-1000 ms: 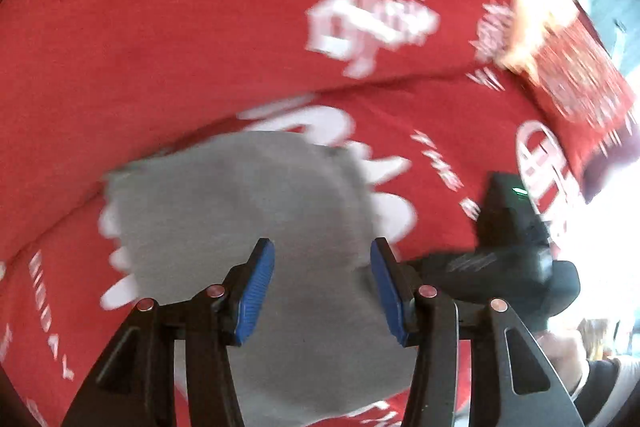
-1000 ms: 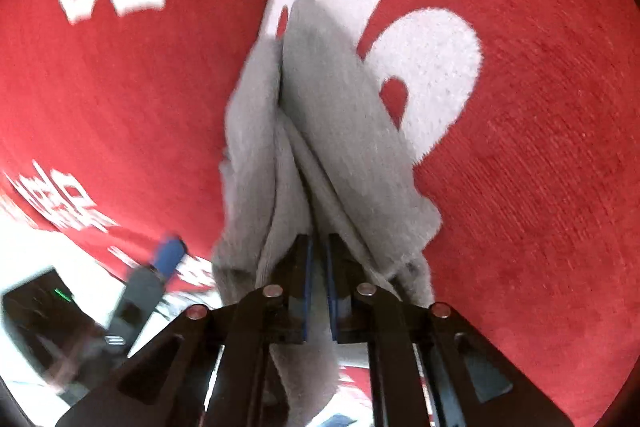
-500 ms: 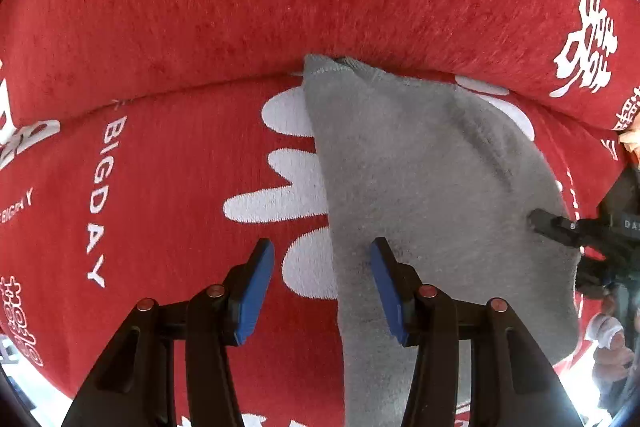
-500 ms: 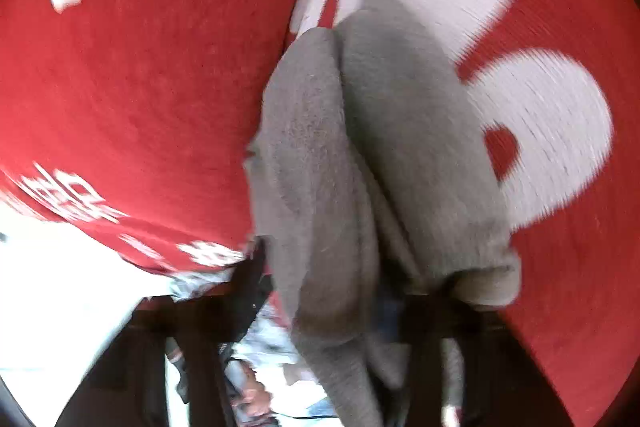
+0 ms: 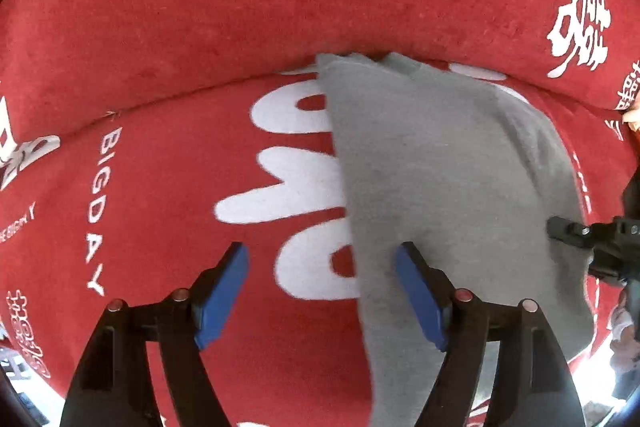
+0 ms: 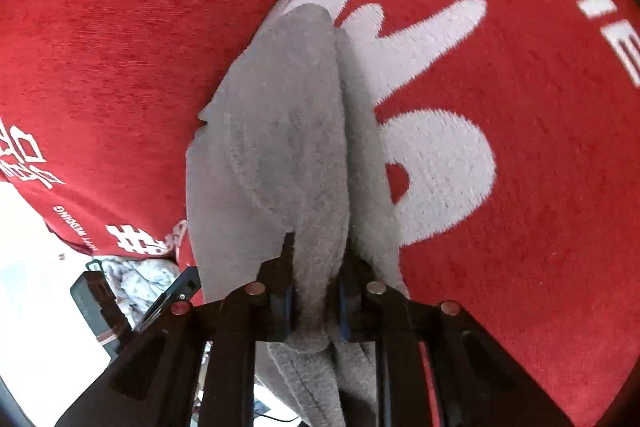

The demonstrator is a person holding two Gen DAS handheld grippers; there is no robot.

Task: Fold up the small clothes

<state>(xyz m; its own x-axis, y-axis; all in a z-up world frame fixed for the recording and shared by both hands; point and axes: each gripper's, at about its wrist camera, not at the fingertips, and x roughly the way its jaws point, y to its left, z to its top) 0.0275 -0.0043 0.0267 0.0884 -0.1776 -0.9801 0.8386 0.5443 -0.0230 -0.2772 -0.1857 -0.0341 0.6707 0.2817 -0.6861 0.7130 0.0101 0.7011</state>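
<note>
Grey garment on the red cover, your right tongs pinching it, your left tongs spread over its edge.

The grey garment (image 5: pixel 448 187) lies on the red cover (image 5: pixel 200 7), which carries white lettering, with its far end against the crease where the cover rises into a padded back. In your right wrist view the cloth is bunched into long folds that run from that crease down into your right gripper (image 6: pixel 316 303), whose blue pads have just eased apart a little yet are pressed on a thick fold of the garment. Your left gripper (image 5: pixel 320 291) points down at the cover; its jaws have just been opening and stand spread, nothing pinched. Its right finger (image 5: pixel 420 295) is over the garment's left edge, its left finger over bare red cover and a white letter. In the left wrist view your right gripper reaches the garment's right edge.
</note>
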